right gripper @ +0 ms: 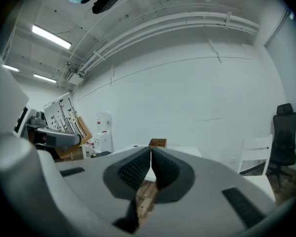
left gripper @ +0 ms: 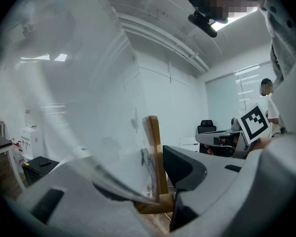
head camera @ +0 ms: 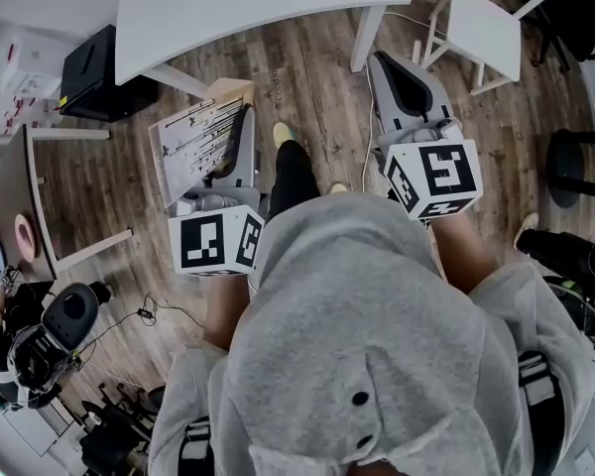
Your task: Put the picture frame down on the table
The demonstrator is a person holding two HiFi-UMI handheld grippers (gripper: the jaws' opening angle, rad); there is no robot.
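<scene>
The picture frame (head camera: 196, 135) has a light wooden border and a white print with black lines. It hangs tilted above the wood floor, in front of my legs. My left gripper (head camera: 234, 119) is shut on its lower edge; in the left gripper view the wooden rail (left gripper: 153, 157) and the glass pane sit between the jaws. My right gripper (head camera: 385, 65) hovers to the right of the frame, shut on nothing, and its ridged pads (right gripper: 138, 169) touch each other. The white table (head camera: 258, 8) stands just beyond both grippers.
A black box (head camera: 89, 67) sits on the floor left of the table. A white chair (head camera: 486, 28) stands at the upper right, a black stool (head camera: 575, 167) at the right. A small side table (head camera: 10, 196) carries a pink roll (head camera: 25, 236). A small wooden box (right gripper: 157, 142) rests on the table.
</scene>
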